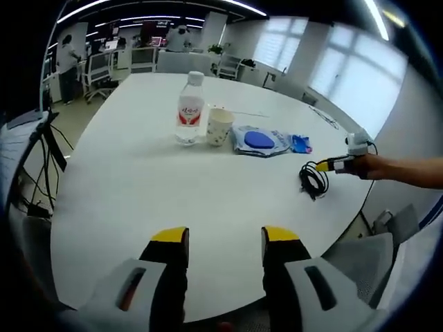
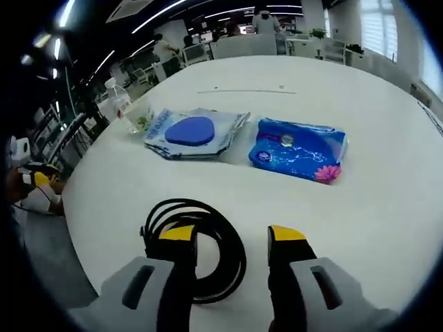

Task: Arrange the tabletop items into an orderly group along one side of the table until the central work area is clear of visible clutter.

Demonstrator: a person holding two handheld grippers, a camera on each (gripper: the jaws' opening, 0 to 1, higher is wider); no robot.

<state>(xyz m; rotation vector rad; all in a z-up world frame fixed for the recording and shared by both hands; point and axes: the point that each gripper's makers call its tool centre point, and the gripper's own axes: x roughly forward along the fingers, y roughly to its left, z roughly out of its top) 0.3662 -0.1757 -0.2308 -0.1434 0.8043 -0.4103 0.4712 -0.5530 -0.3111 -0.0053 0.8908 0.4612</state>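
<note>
Both grippers stand with jaws apart: the left gripper point(image 1: 224, 238) hovers over bare white table point(image 1: 138, 180), while the right gripper point(image 2: 229, 235) hangs above the coiled black cable point(image 2: 197, 252), apparently not yet gripping it. To grasp cleanly, straddle one side of the coil, then close. Its loop seems to stretch away from the gripper toward the blue-printed packet point(image 2: 196, 133) and tissue pack point(image 2: 299, 149).

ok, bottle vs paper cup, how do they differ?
The bottle is taller than the cup. The bottle is clear plastic with a white cap and red label; the cup is opaque, pale, with a small printed pattern. The bottle is capped, the cup open-topped. Both stand upright, side by side on the white table.
</note>
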